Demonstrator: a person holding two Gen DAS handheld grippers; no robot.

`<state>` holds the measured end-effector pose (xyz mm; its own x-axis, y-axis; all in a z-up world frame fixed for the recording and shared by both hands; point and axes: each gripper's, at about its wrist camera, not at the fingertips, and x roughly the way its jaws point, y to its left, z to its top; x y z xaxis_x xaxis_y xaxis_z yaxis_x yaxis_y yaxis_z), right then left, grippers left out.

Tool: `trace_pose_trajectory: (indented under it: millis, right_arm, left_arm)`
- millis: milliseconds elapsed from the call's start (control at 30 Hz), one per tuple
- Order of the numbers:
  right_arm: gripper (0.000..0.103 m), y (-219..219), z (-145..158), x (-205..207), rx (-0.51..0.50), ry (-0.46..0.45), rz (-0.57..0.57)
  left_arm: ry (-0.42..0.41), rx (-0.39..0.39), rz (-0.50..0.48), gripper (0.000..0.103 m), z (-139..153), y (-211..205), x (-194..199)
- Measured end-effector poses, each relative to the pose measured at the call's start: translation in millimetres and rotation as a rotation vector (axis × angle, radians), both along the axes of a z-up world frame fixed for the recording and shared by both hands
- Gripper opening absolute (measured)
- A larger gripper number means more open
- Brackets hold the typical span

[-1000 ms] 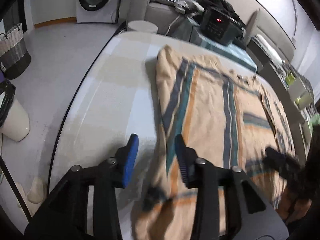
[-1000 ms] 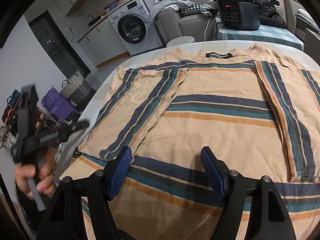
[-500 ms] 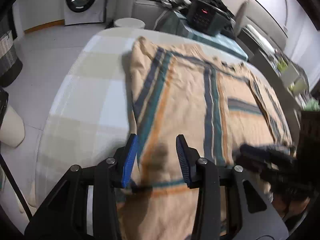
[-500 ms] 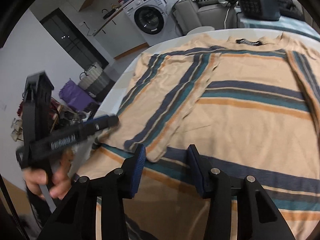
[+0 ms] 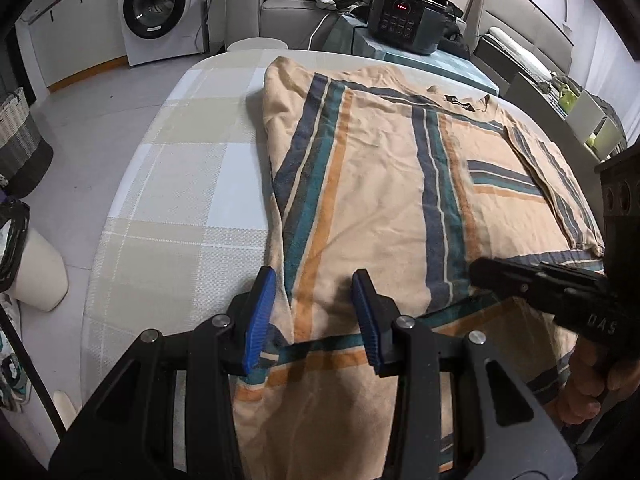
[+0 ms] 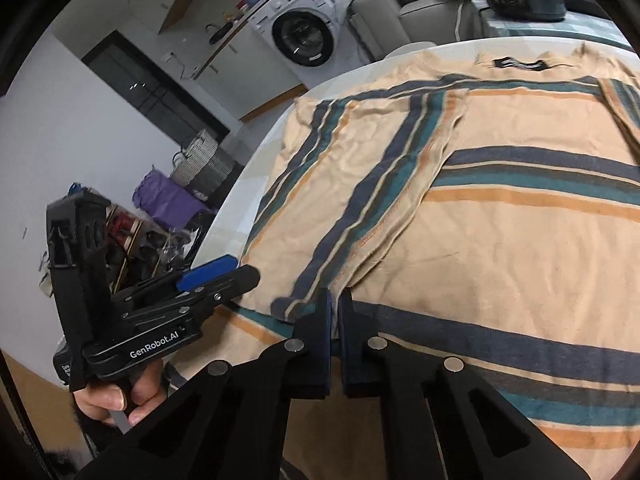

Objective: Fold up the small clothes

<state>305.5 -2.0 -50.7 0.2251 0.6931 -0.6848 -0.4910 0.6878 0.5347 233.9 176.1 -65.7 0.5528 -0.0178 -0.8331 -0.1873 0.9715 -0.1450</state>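
A peach T-shirt [image 5: 372, 208] with navy, teal and orange stripes lies flat on the table, both sleeves folded inward; it also shows in the right wrist view [image 6: 500, 240]. My left gripper [image 5: 314, 312] is open, its blue pads astride the shirt's left edge near the hem. My right gripper [image 6: 335, 312] has its jaws nearly together at the lower corner of the folded left panel [image 6: 304, 304]; whether cloth is pinched between them is hidden. The right gripper also shows in the left wrist view [image 5: 476, 274], and the left gripper in the right wrist view [image 6: 224, 272].
The round table has a checked cloth [image 5: 180, 200]. Behind it stand a washing machine [image 5: 158, 8], a sofa with clothes [image 5: 288, 0] and a black appliance [image 5: 404, 16]. A woven basket [image 5: 20, 136] and white bin [image 5: 36, 268] stand on the floor at left.
My right gripper's jaws have closed from wide open to nearly together at the folded panel's corner. My left gripper moved onto the shirt's left edge, still open.
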Motion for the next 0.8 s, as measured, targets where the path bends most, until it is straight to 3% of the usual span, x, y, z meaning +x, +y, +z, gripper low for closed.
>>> trace_pose_trajectory:
  millis: [300,433,533,600,700,767,800]
  right_arm:
    - [0.007,-14.8,5.5,0.1,-0.057,0.031,-0.007]
    - [0.012,-39.3,26.0,-13.3,-0.128,-0.057,-0.042]
    - [0.027,-65.1,44.5,-31.2,-0.175,-0.122,-0.069]
    - [0.045,-84.4,56.4,-44.4,-0.195,-0.157,-0.087]
    - [0.061,-120.1,75.1,-69.2,-0.210,-0.208,-0.136]
    - [0.077,-144.7,85.9,-88.5,-0.238,-0.245,-0.176]
    - [0.087,-156.1,90.7,-98.1,-0.251,-0.259,-0.191]
  left_arm:
    - [0.010,-0.059,0.033,0.036,3.0,12.1,-5.2]
    - [-0.006,-0.059,0.049,0.036,12.7,16.1,-23.2]
    - [-0.028,-0.083,0.049,0.037,23.0,18.9,-45.4]
    - [-0.064,-0.089,0.052,0.047,32.3,19.7,-63.8]
    - [-0.099,-0.057,0.072,0.063,46.5,17.4,-90.6]
    - [-0.107,-0.033,0.090,0.091,55.6,15.5,-110.0]
    - [-0.125,-0.022,0.103,0.095,62.0,13.8,-124.2]
